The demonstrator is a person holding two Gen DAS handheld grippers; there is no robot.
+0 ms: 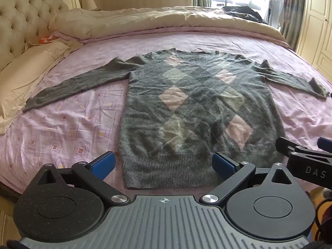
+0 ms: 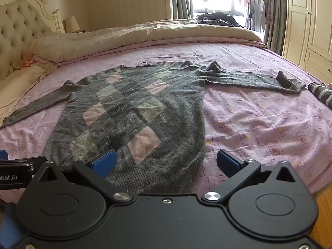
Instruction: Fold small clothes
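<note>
Grey argyle sweater (image 1: 186, 112) lies flat, front up, on the bed (image 1: 62, 124), both sleeves spread wide. Ribbed hem (image 1: 166, 172) sits nearest, just ahead of both tools.

Left gripper (image 1: 164, 164): fingers (image 1: 103, 162) spread wide, nothing held, hem lying between and just beyond the tips. Right gripper (image 2: 166, 161): fingers (image 2: 228, 161) equally wide, empty; the sweater's right hem corner (image 2: 193, 176) sits between them, inner finger over the knit, outer finger over bare sheet.

Judgement: folding not yet begun; first grasp pending. To do it well, pinch both layers of knit, low at the hem or at a sleeve cuff, then carry the fabric across in one sweep so the fuzzy knit does not drag and bunch. Keep both sides level so the fold line runs straight.

Left sleeve (image 1: 78, 85) runs far out beyond the left fingers, its cuff close to the pillow (image 1: 27, 70). Right sleeve (image 2: 249, 78) reaches far out right; cuff (image 2: 290, 83) kinked, near a striped rolled item (image 2: 321, 93) at the bed's edge. Open sheet lies either side of the body, plenty for folding inward. Bunched duvet (image 2: 145, 35) lies well beyond the collar. The near bed edge is just below the hem; take care the hem does not slip off.
</note>
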